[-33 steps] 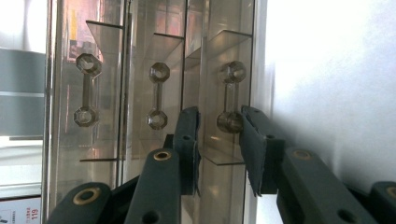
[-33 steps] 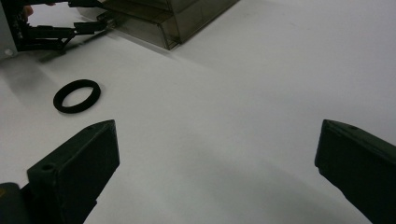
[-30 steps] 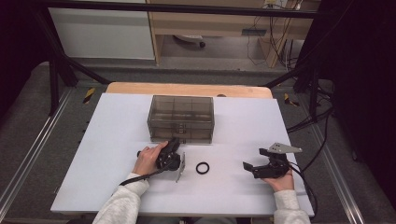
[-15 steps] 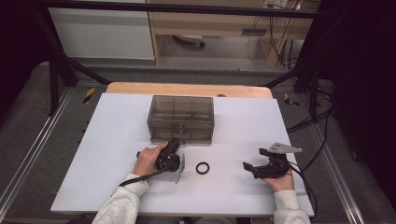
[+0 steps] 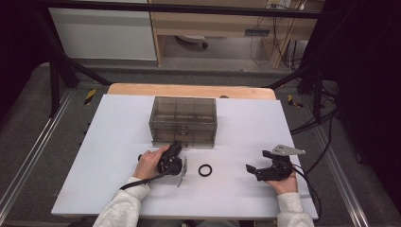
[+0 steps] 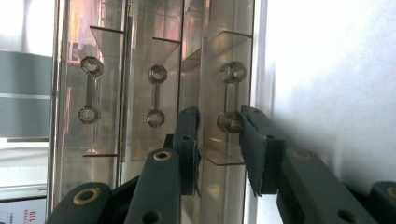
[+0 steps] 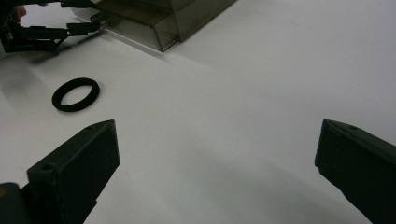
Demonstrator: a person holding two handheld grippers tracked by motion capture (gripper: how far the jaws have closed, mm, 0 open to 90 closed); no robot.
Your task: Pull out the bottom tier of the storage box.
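The left gripper [image 6: 219,140] is held at the front of the smoked transparent plastic drawer box [image 5: 183,120], at abt 12 o'clock from the hand. Its jaws are set round one dumbbell-shaped drawer handle [image 6: 229,98], probably so the drawer can be pulled. One pad seems to touch the handle, but whether it is really clamped cannot be told. The right gripper [image 7: 215,163] is rested on the matte white table [image 5: 118,123] w/ jaws spread wide, nothing between them. The black ring [image 5: 204,170], flat and rubber-like, is lying at approx. 3 o'clock of the left gripper, likely waiting for the drawer.
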